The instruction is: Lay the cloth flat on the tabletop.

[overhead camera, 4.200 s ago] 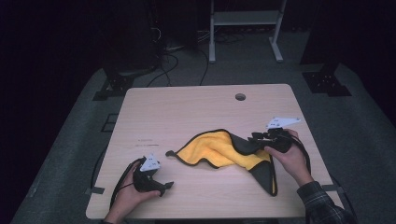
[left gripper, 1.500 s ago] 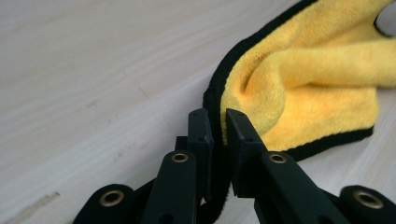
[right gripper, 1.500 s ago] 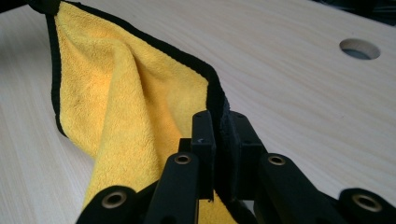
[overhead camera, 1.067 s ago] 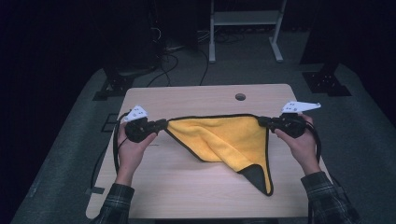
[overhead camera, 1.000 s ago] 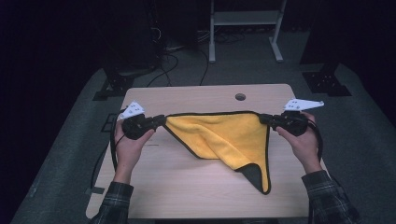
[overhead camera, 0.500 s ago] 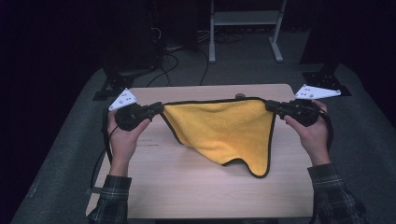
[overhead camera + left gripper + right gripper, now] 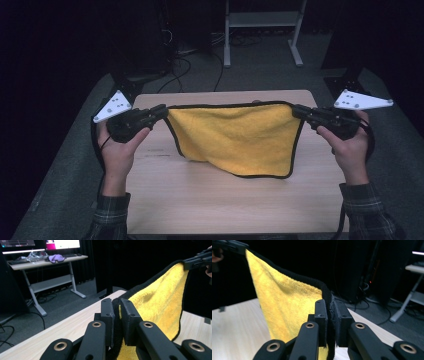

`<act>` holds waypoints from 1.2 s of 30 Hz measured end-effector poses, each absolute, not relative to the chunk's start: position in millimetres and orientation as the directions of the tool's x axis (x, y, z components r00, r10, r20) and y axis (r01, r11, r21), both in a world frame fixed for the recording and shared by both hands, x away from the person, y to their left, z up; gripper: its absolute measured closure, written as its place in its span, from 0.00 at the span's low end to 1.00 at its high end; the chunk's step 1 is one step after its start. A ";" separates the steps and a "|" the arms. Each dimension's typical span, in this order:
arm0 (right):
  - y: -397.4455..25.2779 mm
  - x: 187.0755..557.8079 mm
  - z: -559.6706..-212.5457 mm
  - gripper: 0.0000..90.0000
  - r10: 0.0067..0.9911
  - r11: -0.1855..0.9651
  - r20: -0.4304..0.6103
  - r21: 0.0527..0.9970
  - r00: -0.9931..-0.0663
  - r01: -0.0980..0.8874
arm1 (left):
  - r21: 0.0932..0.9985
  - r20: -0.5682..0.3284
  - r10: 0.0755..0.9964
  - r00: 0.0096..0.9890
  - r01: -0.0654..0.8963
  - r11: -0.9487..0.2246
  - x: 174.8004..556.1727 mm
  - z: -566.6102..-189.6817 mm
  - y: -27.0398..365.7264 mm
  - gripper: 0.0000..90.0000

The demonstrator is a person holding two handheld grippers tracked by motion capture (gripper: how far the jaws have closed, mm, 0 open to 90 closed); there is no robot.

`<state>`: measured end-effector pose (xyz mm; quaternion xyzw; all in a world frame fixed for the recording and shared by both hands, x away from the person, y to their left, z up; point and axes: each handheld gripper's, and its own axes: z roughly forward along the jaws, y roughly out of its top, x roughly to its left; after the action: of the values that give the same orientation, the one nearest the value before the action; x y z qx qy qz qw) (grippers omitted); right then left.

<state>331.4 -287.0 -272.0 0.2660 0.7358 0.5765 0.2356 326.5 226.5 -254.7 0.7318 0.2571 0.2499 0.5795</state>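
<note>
The yellow cloth (image 7: 235,137) hangs stretched between my two grippers above the wooden table (image 7: 235,210), its black-trimmed top edge pulled nearly straight from one upper corner to the other while the lower part sags in a loose curve toward the tabletop. My left gripper (image 7: 159,111) is clamped on the left upper corner: in the left gripper view my left gripper's (image 7: 117,315) two black jaws stand almost together, with only the thickness of the trim and a sliver of yellow pile pinched between them. My right gripper (image 7: 298,110) does the same at the other corner; in the right gripper view the right gripper's (image 7: 330,313) jaws are pressed onto the black hem, which runs up and away from them toward the far corner (there the other gripper's tip shows dimly at the top left). My left hand (image 7: 120,150) and right hand (image 7: 347,145) wrap the gripper bodies at either side of the table, held at about the same height. The cloth's bottom edge seems to hang close over the table's middle; I cannot tell whether it touches the wood.
</note>
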 end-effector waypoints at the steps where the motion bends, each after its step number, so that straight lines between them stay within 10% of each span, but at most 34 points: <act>1: -287.0 331.4 -272.0 0.91 0.663 0.194 -0.040 0.974 -0.747 0.120 | 0.977 0.068 0.666 0.743 0.087 -0.196 326.5 -254.7 226.5 0.90; 18: -297.3 230.5 -244.5 0.91 0.565 0.209 -0.113 0.978 -0.818 0.010 | 0.981 0.095 0.574 0.813 0.023 -0.195 238.6 -225.4 243.9 0.90; 36: -289.4 311.9 -350.8 0.91 0.624 0.321 0.042 0.897 -0.780 0.305 | 0.891 -0.112 0.614 0.781 0.353 -0.286 320.7 -338.1 230.9 0.90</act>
<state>311.9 -289.4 -350.8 0.2914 0.7972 0.5046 0.1578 320.7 230.9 -338.1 0.7916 0.3054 0.1275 0.5136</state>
